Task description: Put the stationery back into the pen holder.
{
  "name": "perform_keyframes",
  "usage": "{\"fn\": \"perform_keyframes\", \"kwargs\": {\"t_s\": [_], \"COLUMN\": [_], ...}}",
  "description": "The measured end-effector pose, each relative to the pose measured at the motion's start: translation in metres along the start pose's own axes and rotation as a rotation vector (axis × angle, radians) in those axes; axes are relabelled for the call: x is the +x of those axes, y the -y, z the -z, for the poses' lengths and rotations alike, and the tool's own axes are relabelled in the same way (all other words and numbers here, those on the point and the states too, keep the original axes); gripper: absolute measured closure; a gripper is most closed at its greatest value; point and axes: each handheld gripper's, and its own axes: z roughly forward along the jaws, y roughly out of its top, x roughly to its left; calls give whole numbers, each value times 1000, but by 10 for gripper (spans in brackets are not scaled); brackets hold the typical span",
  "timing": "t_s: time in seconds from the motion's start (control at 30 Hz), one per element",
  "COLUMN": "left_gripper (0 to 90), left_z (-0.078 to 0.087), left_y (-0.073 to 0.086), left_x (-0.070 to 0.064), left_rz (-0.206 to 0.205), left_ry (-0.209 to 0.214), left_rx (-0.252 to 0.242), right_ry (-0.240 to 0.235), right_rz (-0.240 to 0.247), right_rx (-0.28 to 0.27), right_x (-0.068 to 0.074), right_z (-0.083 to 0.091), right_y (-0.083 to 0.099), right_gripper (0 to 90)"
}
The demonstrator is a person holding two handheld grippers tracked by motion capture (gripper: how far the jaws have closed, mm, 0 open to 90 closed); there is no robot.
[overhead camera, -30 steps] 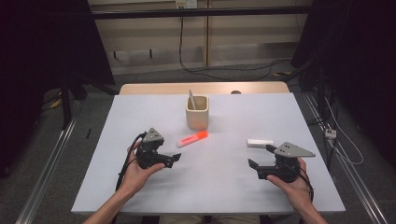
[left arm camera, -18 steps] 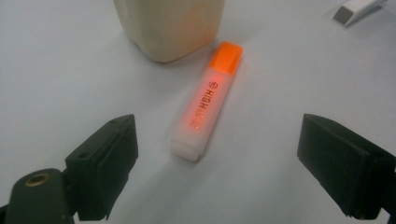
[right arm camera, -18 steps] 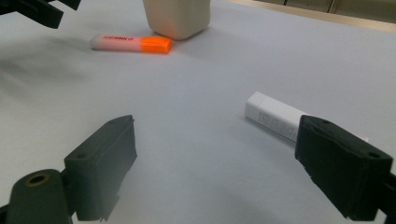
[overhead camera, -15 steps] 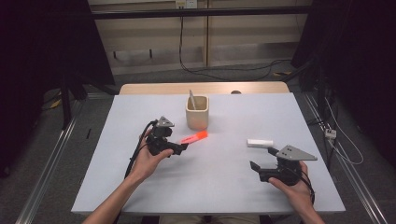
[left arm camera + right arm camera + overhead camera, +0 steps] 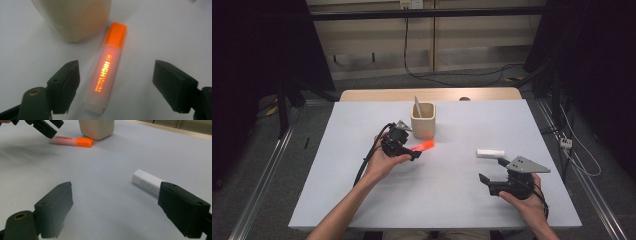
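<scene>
Your left gripper [image 5: 414, 154] hovers near the middle of the desk [image 5: 462, 200], its jaws spread wide on either side of the orange highlighter [image 5: 107, 68] and touching nothing; in the left gripper view the highlighter lies flat between them, nearer the left jaw, its orange cap pointing away from you toward the beige pen cup [image 5: 75, 17]; the cup stands just beyond the cap, toward the far edge of the desk, with a pale stick [image 5: 416, 106] leaning inside it. Your right gripper [image 5: 492, 175] rests low near the desk's near right corner, jaws likewise wide apart and holding nothing; a small white box-shaped eraser [image 5: 148, 182] lies just ahead of it, close to its right jaw, nearer the right edge of the desk. The desk is a pale grey, matte sheet, laid over a wooden top [image 5: 432, 94] that shows as a strip along the far edge; metal rails [image 5: 257, 185] run along the floor on both sides; behind the desk stands a light panelled wall [image 5: 437, 45] with black cables [image 5: 452, 77] trailing down to the grey floor; dark curtains [image 5: 257, 60] close in the room left and right.
</scene>
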Motion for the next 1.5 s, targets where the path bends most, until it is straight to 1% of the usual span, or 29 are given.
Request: {"fn": "perform_keyframes", "kwargs": {"t_s": [0.03, 0.13, 0.23, 0.33, 0.37, 0.4, 0.47, 0.6, 0.67, 0.77, 0.87, 0.93, 1.0, 1.1, 1.13, 1.17, 1.33, 1.5], "left_gripper": [229, 229, 232, 235, 235, 240, 279, 322, 346, 381, 430, 443, 481, 512, 516, 518, 551, 582], "left_z": [-1, -3, -6, -9, -10, -11, -13, -18, -20, -23, -25, -26, -28, -31, -32, -33, -36, -38], "left_y": [-1, -5, -8, -12, -13, -14, -17, -20, -22, -24, -28, -29, -29, -29, -28, -28, -30, -31], "left_x": [0, 2, 4, 6, 6, 6, 7, 7, 7, 7, 6, 6, 5, 7, 7, 8, 9, 8], "left_rz": [0, -8, -18, -26, -28, -39, -52, -72, -83, -94, -118, -124, -124, -121, -123, -114, -114, -115], "left_ry": [-3, 11, 4, 20, 20, 19, 21, 16, 21, 17, 19, 23, 23, 31, 25, 29, 39, 34], "left_rx": [4, 28, 47, 74, 83, 99, 117, 150, 167, 184, 219, 232, 235, 243, 246, 241, 248, 241], "right_ry": [0, -1, -3, -2, -2, -3, -4, -6, -7, -6, -9, -9, -10, -11, -11, -12, -14, -12], "right_rz": [-1, -1, 0, -1, -2, -1, -1, 0, -1, -1, 0, -1, 0, -1, -1, -1, 1, 0], "right_rx": [2, 2, 2, 2, 2, 1, 0, 0, 1, 2, 3, 4, 5, 7, 7, 7, 10, 8], "right_x": [0, 0, 0, 0, 0, 0, 0, -1, -1, -1, -1, -1, -1, -1, -1, -1, 0, -1], "right_z": [0, -1, -1, -1, -1, -1, -1, -1, -1, -1, -2, -2, -2, -2, -2, -2, -3, -3], "right_y": [0, 0, 0, 0, 0, 0, 0, 1, 1, 1, 1, 1, 1, 1, 2, 2, 2, 2], "right_gripper": [121, 121, 121, 121, 122, 122, 122, 122, 122, 120, 120, 120, 120, 119, 119, 119, 118, 117]}}
